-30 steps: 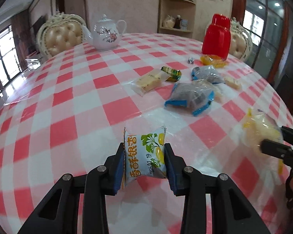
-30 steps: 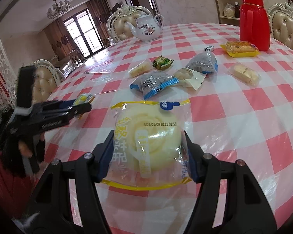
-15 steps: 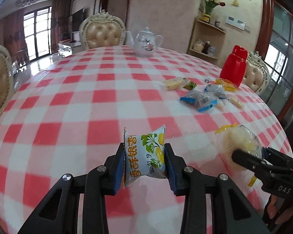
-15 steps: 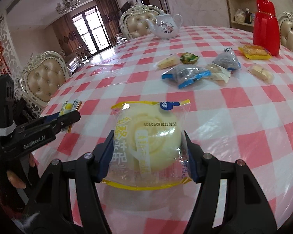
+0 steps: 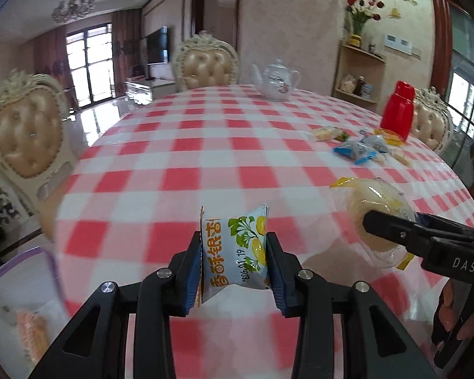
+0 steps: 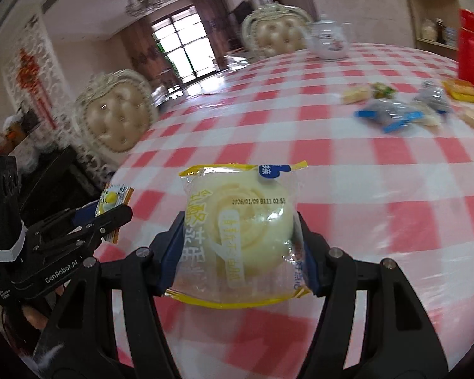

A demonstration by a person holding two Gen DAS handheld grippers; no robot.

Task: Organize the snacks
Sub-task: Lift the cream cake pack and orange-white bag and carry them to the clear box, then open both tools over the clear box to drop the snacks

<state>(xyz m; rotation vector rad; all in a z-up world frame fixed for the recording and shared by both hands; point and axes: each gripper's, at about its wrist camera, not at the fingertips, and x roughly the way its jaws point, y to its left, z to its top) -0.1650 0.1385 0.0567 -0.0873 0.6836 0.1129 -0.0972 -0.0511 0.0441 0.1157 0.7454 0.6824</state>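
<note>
My left gripper (image 5: pixel 233 252) is shut on a small pale-blue snack packet with lemon print (image 5: pixel 235 252), held above the near edge of the red-and-white checked table (image 5: pixel 205 158). My right gripper (image 6: pixel 238 233) is shut on a clear packet with a round yellow bun (image 6: pixel 240 221). In the left wrist view the right gripper (image 5: pixel 373 221) and its bun (image 5: pixel 379 202) are at the right. In the right wrist view the left gripper (image 6: pixel 117 213) and its packet (image 6: pixel 112 197) are at the left. Several more snack packets (image 5: pixel 357 150) lie at the far right.
A clear container with a purple rim (image 5: pixel 22 287) sits at the lower left off the table edge, something orange inside. A white teapot (image 5: pixel 276 82) and a red thermos (image 5: pixel 396 113) stand at the far side. Padded chairs (image 5: pixel 25 132) surround the table.
Both grippers pulled back toward the near-left table edge with their packets still held. The snack pile is now farther away, and the purple-rimmed container has come into the left wrist view.
</note>
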